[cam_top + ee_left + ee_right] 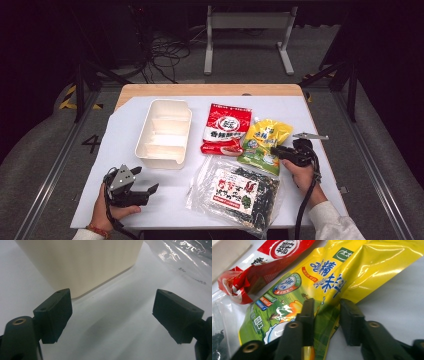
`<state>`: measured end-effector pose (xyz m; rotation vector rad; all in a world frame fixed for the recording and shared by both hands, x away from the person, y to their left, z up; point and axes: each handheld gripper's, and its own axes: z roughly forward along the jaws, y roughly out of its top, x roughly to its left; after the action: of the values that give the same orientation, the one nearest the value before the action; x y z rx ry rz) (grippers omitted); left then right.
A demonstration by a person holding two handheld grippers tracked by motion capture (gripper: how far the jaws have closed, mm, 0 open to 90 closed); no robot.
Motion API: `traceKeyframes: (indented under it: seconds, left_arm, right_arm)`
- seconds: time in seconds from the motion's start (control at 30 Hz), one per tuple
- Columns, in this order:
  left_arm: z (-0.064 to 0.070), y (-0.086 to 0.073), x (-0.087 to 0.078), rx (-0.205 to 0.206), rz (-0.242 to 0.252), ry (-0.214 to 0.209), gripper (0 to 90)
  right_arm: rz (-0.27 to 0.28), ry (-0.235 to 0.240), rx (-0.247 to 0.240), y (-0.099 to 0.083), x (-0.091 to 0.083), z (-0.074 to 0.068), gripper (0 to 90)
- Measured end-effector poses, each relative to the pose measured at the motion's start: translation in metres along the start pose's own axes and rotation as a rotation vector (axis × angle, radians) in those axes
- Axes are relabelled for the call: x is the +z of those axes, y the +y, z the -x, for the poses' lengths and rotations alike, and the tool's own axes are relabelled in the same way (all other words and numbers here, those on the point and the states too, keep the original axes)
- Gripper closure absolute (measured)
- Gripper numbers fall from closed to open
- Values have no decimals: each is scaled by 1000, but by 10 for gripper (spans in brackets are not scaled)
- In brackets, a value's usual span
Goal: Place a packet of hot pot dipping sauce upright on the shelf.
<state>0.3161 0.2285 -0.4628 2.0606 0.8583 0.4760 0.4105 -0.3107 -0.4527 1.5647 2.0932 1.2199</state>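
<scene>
Yellow-green pouch [264, 145]: glossy, printed, lying flat, spout end toward 12 o'clock; near edge pinched up, crumpled; at 3 o'clock of red packet.

Two black tools with screw-holed jaws, grey three-cornered plate [122, 176], trailing black cable [303, 210], white sleeve [334, 224], red wristband [97, 231]

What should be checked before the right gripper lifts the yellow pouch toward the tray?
1. Right gripper fingers straddle the edge of the yellow pouch: ok.
2. Fingers fully shut on the pouch: cannot tell; a gap shows between them with the folded edge inside.
3. Pouch free of neighbours: not ok; its lower end lies on the clear seaweed bag, and the red packet touches its side.
4. White tray compartments hold nothing: ok.
5. Left gripper open and holding nothing, near the tray's near corner: ok.
</scene>
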Motion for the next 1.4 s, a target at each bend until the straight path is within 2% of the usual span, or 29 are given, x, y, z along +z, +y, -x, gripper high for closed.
traceKeyframes:
  seconds: [0.03,0.13,0.2,0.23,0.4,0.57,0.77,0.83,0.9,0.93,1.03,1.07,1.13,1.17,1.2,1.23,1.27,1.3,1.4]
  left_arm:
    - [0,0,0,0,0,0,168]
    - [0,2,1,1,4,-5,171]
    - [1,6,0,12,25,22,175]
    - [0,8,-1,2,37,21,182]
    - [-1,8,-4,-5,47,12,181]
    - [0,6,-3,7,26,3,180]
    - [0,6,-2,3,20,0,178]
    - [1,6,-2,7,19,-2,175]
    - [1,6,-3,6,19,-4,175]
    - [1,6,-3,7,20,-7,174]
    - [0,6,-4,2,22,-11,173]
    - [0,7,-4,4,23,-14,172]
    - [0,7,-3,0,22,-18,172]
    - [0,9,-2,4,20,-23,172]
    - [0,9,-2,4,20,-23,172]
    - [2,10,-1,3,22,-26,171]
    - [2,10,-1,3,22,-26,170]
    - [3,10,-2,16,21,-31,171]
    - [2,9,-2,11,10,-29,170]
  right_arm:
    - [0,0,0,0,0,0,701]
    - [-2,5,-36,2,-1,-2,802]
    - [7,18,-55,2,-2,-2,848]
    - [10,28,-56,2,-3,-2,861]
    - [37,37,-87,0,-4,-2,864]
    - [38,14,-107,0,-7,-4,863]
    - [36,-14,-95,1,-11,-2,862]
    - [35,-36,-74,2,-12,-1,844]
    - [29,-47,-72,3,-13,0,801]
    - [29,-75,-73,4,-14,-2,742]
    - [62,-122,-95,11,-20,-9,581]
    - [78,-118,-95,14,-23,-12,582]
    - [113,-68,-118,20,-28,-25,545]
    - [103,-39,-134,22,-26,-32,515]
    - [103,-39,-134,22,-26,-32,515]
    - [73,32,-170,27,-17,-51,494]
    - [73,32,-170,27,-17,-51,494]
    - [47,85,-178,30,-6,-64,461]
    - [-12,131,-179,34,17,-79,427]
